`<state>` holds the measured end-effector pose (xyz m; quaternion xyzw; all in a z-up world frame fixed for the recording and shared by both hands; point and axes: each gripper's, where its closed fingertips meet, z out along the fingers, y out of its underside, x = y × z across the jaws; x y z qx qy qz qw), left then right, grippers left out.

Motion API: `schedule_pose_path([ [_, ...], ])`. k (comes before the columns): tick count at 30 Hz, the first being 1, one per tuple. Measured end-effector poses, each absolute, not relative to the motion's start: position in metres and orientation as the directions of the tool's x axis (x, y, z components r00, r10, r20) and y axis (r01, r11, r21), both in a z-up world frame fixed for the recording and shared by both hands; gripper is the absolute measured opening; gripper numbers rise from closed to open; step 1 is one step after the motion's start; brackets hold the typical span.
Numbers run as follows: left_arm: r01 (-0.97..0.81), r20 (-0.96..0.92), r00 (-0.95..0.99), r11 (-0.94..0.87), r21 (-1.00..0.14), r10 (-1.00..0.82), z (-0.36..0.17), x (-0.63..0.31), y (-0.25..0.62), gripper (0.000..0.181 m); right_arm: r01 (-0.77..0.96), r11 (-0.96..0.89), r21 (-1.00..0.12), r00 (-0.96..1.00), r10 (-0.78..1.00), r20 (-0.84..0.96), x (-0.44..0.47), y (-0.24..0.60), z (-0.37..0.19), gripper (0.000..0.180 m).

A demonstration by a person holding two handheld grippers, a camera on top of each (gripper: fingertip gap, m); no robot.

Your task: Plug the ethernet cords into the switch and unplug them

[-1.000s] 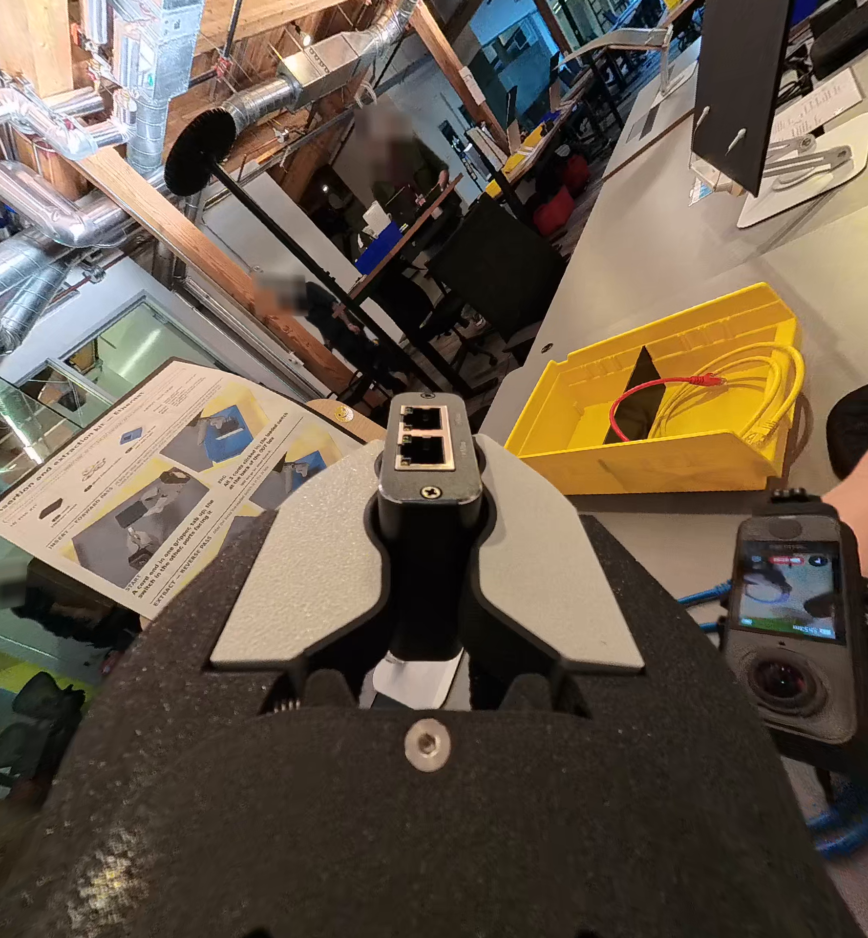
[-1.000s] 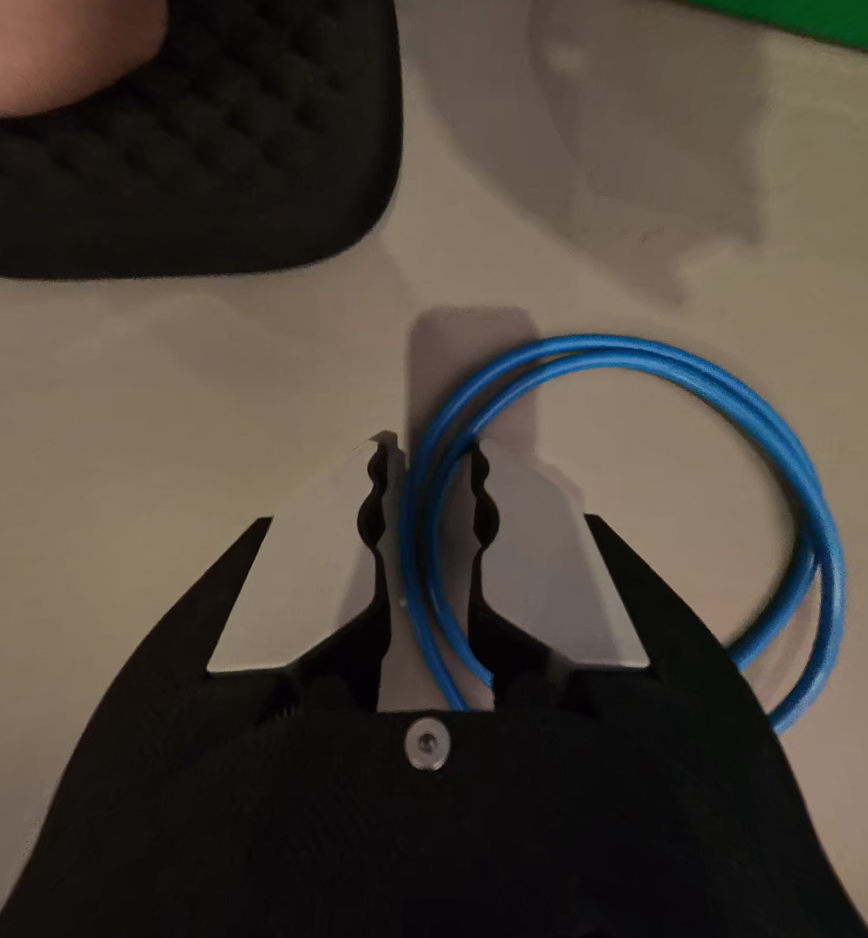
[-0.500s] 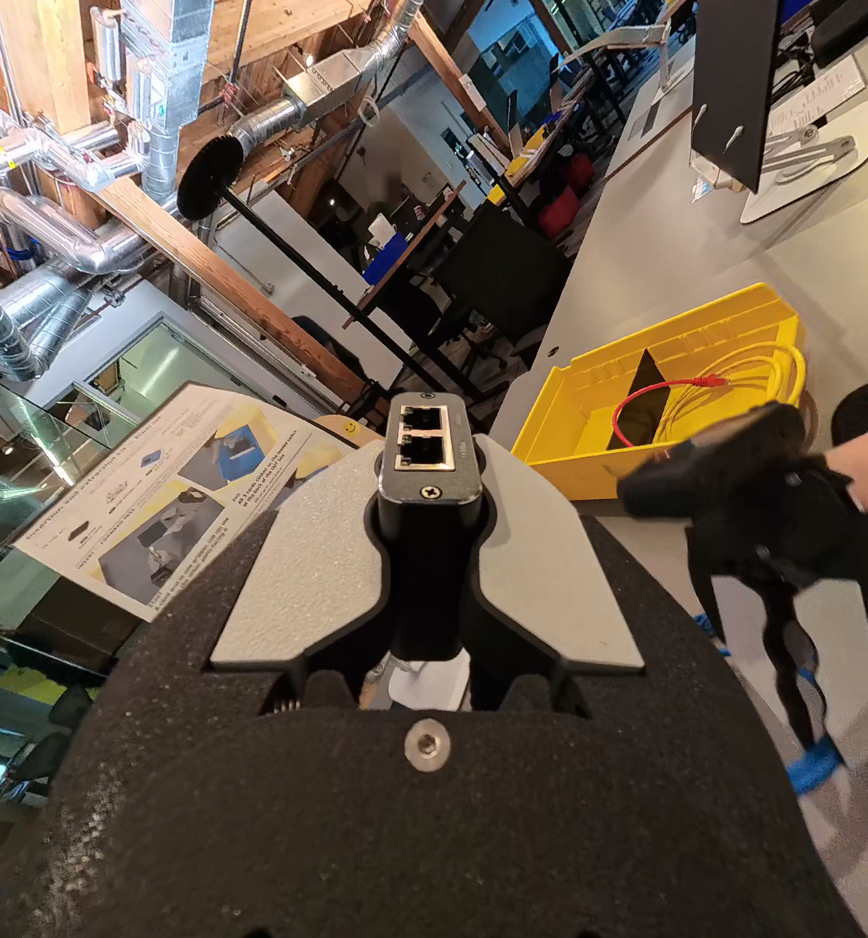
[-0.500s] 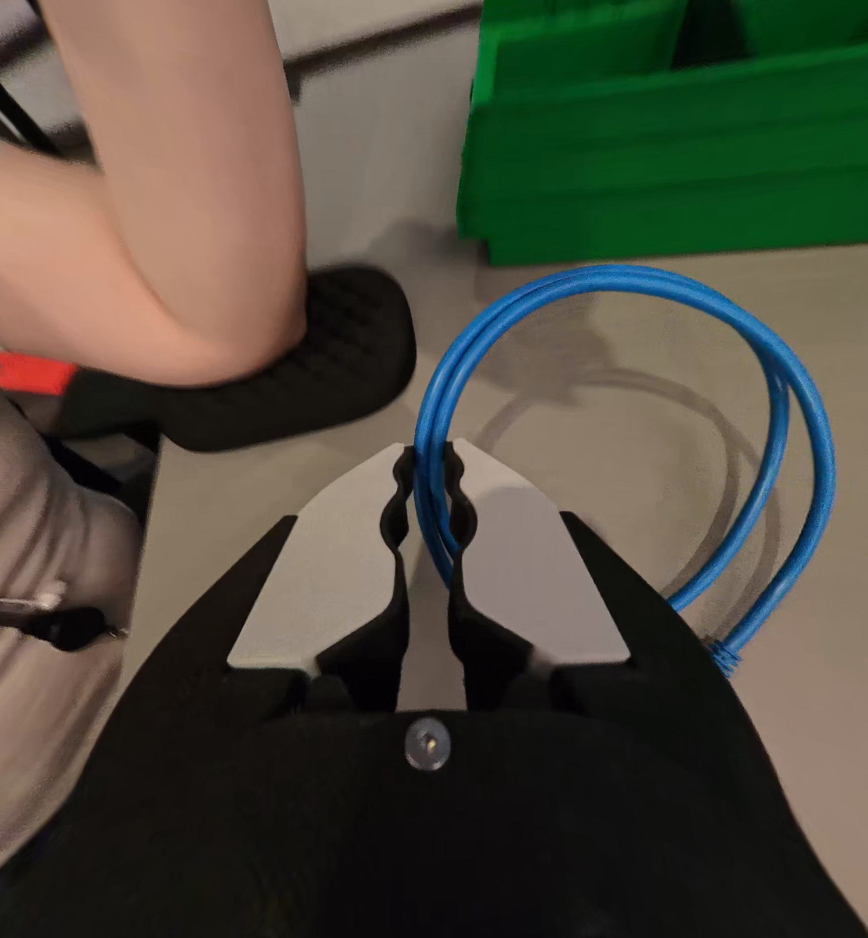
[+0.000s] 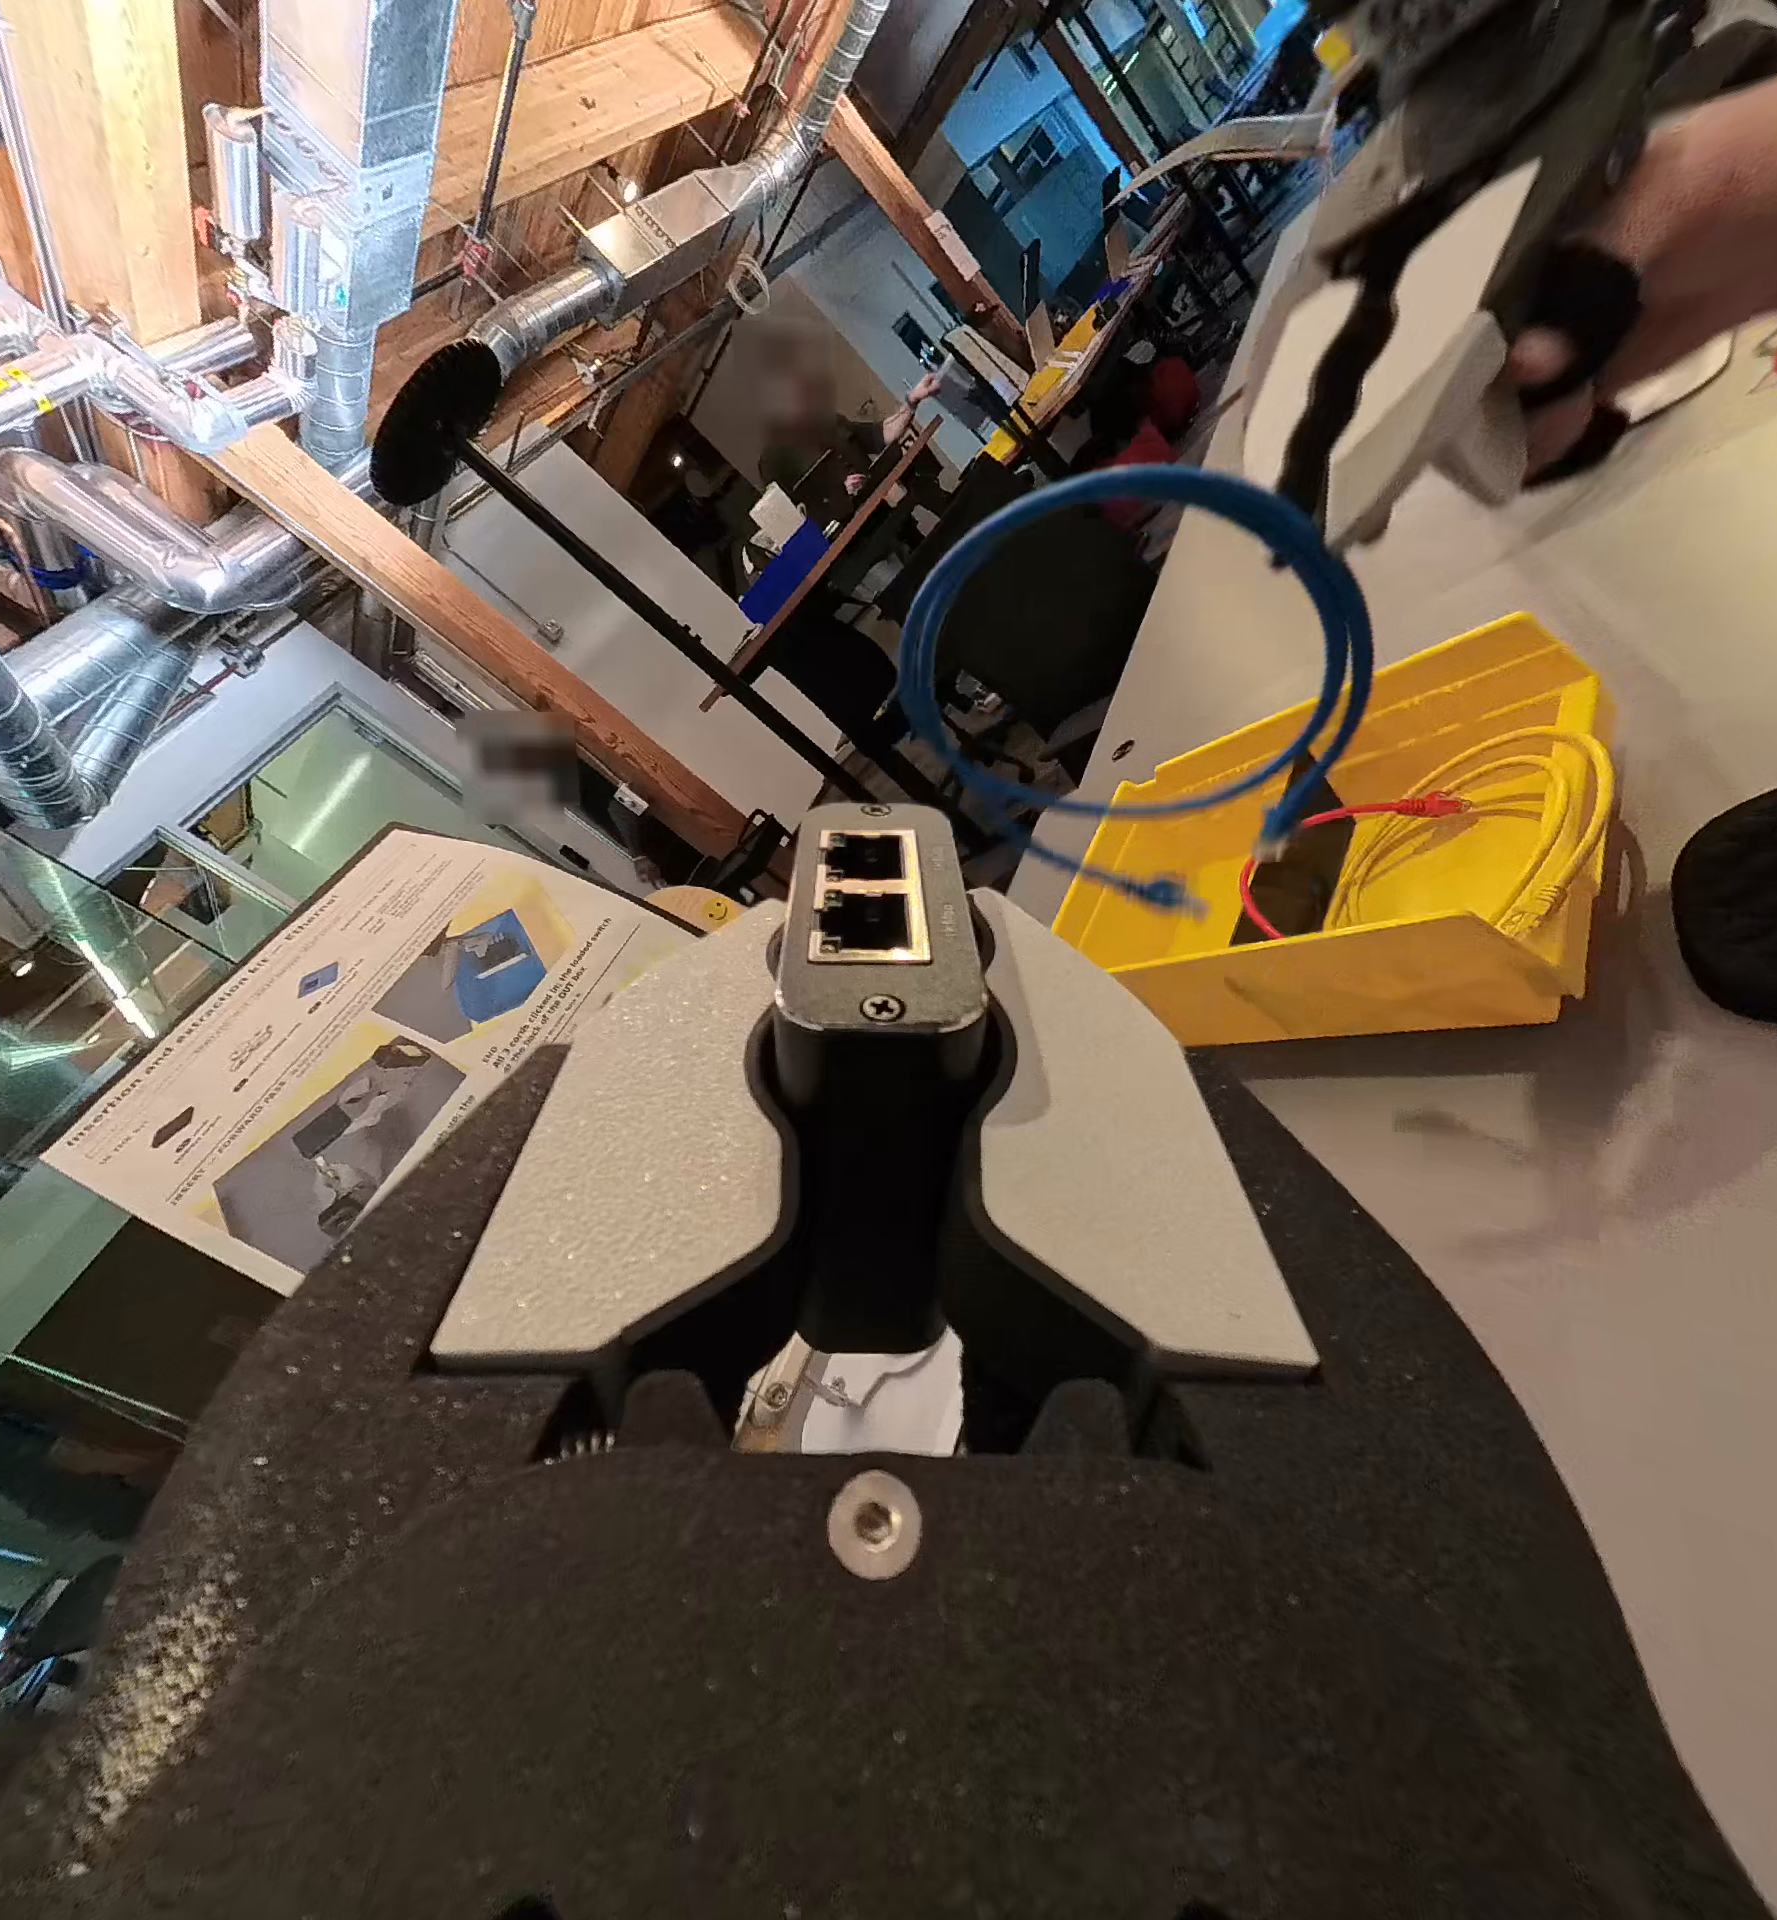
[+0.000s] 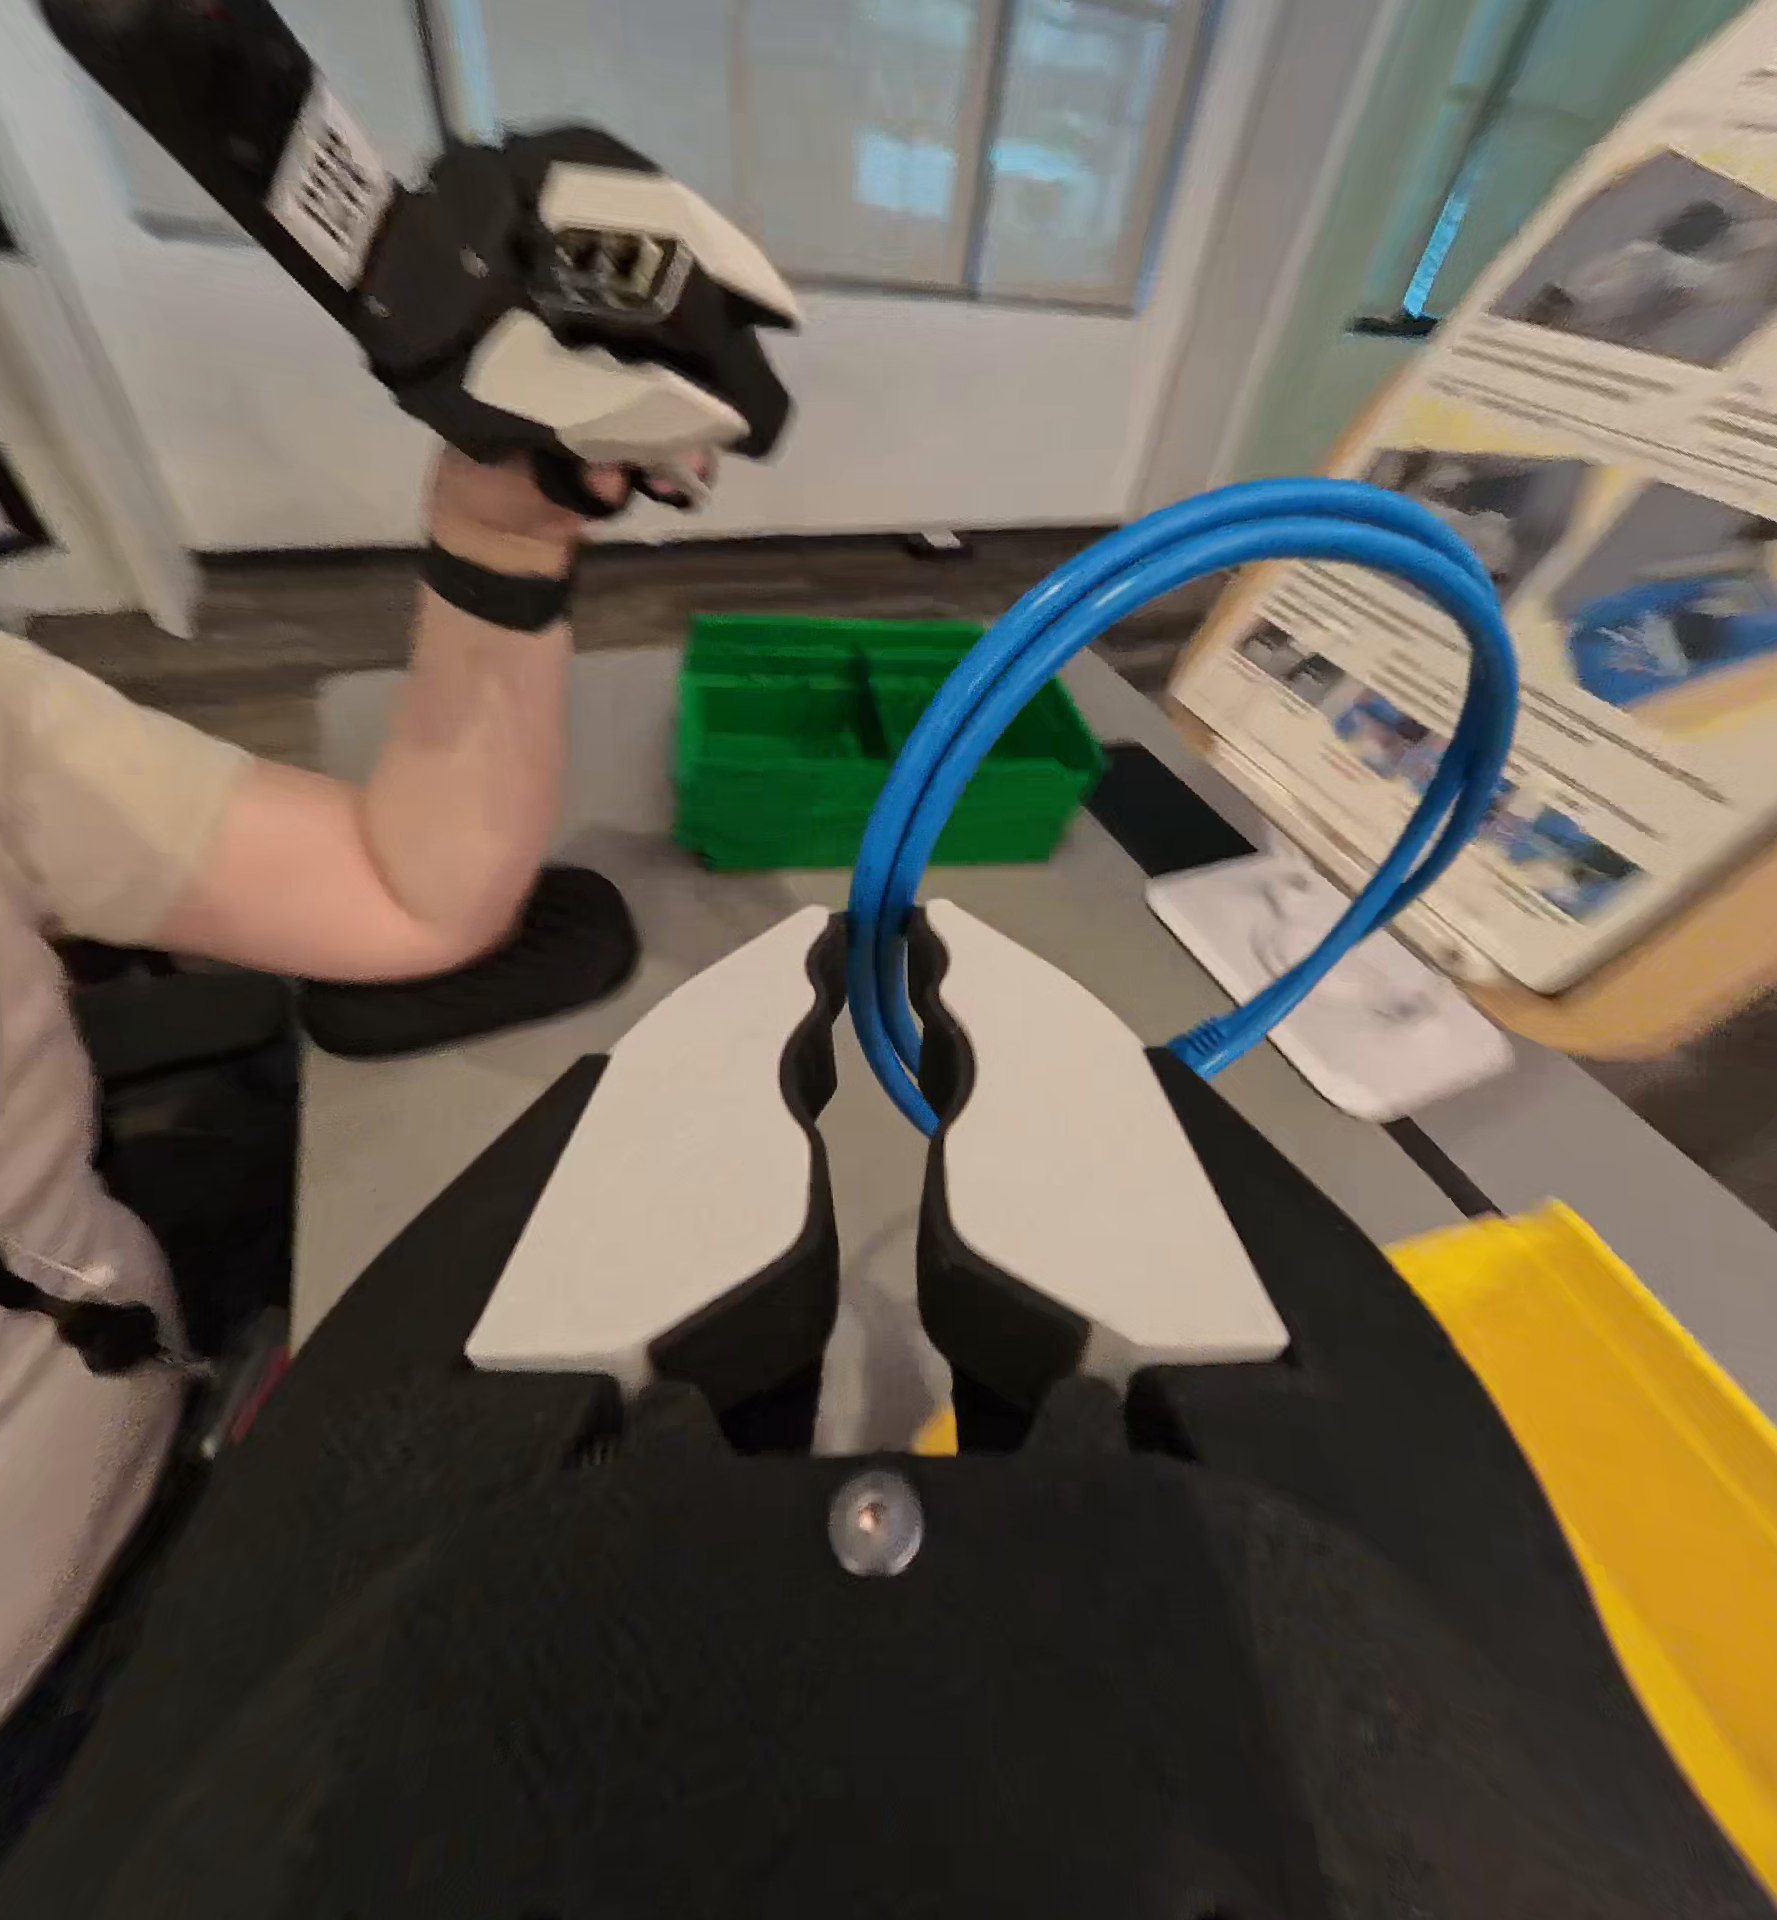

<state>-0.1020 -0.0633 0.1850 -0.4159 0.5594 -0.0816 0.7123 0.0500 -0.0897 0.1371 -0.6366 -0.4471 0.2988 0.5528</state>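
Note:
My left gripper (image 5: 879, 935) is shut on a small black switch (image 5: 871, 940) and holds it in the air, its two empty ports facing away from me. My right gripper (image 6: 879, 920) is shut on a coiled blue ethernet cord (image 6: 1227, 727) and holds it above the table. In the left wrist view the right gripper (image 5: 1310, 520) is at the upper right, with the blue cord (image 5: 1154, 644) hanging in a loop and both plugs dangling free. In the right wrist view the left gripper (image 6: 738, 364) with the switch (image 6: 609, 272) is at the upper left.
A yellow bin (image 5: 1486, 935) on the grey table (image 5: 1590, 1247) holds a yellow cord (image 5: 1486, 831) and a red cord (image 5: 1383, 810). A green bin (image 6: 790, 769) stands farther off. A printed instruction board (image 5: 344, 1039) stands at the table's edge. A black foam pad (image 5: 1767, 914) lies at right. The left gripper's tips are roughly 15 cm from the right gripper's.
My right gripper has shut on the blue cord, lifted it off the table and swung it up into the air. My left gripper still holds the switch aloft, almost unmoved.

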Motion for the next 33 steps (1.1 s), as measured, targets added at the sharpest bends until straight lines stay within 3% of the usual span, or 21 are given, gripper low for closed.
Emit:
schedule_pose_path([
  [5, -0.353, -0.731, 0.347, 0.64, -0.683, -0.588, 0.182, -0.098, -0.063, 0.026, 0.458, -0.142, -0.878, 0.588, 0.789, 0.179, 0.131, -0.076, 0.099, 0.012],
  [11, -0.364, -0.738, 0.317, 0.642, -0.674, -0.595, 0.176, -0.086, -0.064, 0.026, 0.644, -0.412, -0.644, 0.607, 0.788, 0.102, 0.158, -0.054, -0.036, 0.013],
  [17, -0.387, -0.745, 0.268, 0.64, -0.664, -0.611, 0.164, -0.071, -0.064, 0.026, 0.708, -0.429, -0.561, 0.571, 0.815, 0.097, 0.134, -0.042, -0.093, 0.014],
  [19, -0.387, -0.745, 0.247, 0.642, -0.662, -0.619, 0.16, -0.065, -0.065, 0.026, 0.702, -0.419, -0.575, 0.556, 0.827, 0.077, 0.127, -0.044, -0.087, 0.019],
  [22, -0.382, -0.742, 0.205, 0.646, -0.661, -0.638, 0.153, -0.056, -0.068, 0.026, 0.646, -0.318, -0.694, 0.551, 0.823, 0.136, 0.11, -0.042, -0.045, 0.024],
  [25, -0.386, -0.737, 0.165, 0.645, -0.66, -0.655, 0.145, -0.047, -0.068, 0.026, 0.585, 0.035, -0.81, 0.492, 0.779, 0.388, 0.066, -0.048, 0.034, 0.031],
  [29, -0.435, -0.74, 0.145, 0.63, -0.643, -0.656, 0.133, -0.038, -0.06, 0.026, 0.511, 0.528, -0.678, 0.375, 0.573, 0.729, -0.005, -0.095, 0.126, 0.031],
  [33, -0.482, -0.757, 0.111, 0.632, -0.607, -0.644, 0.12, -0.03, -0.057, 0.026, 0.51, 0.654, -0.559, 0.318, 0.461, 0.829, -0.045, -0.109, 0.158, 0.031],
])
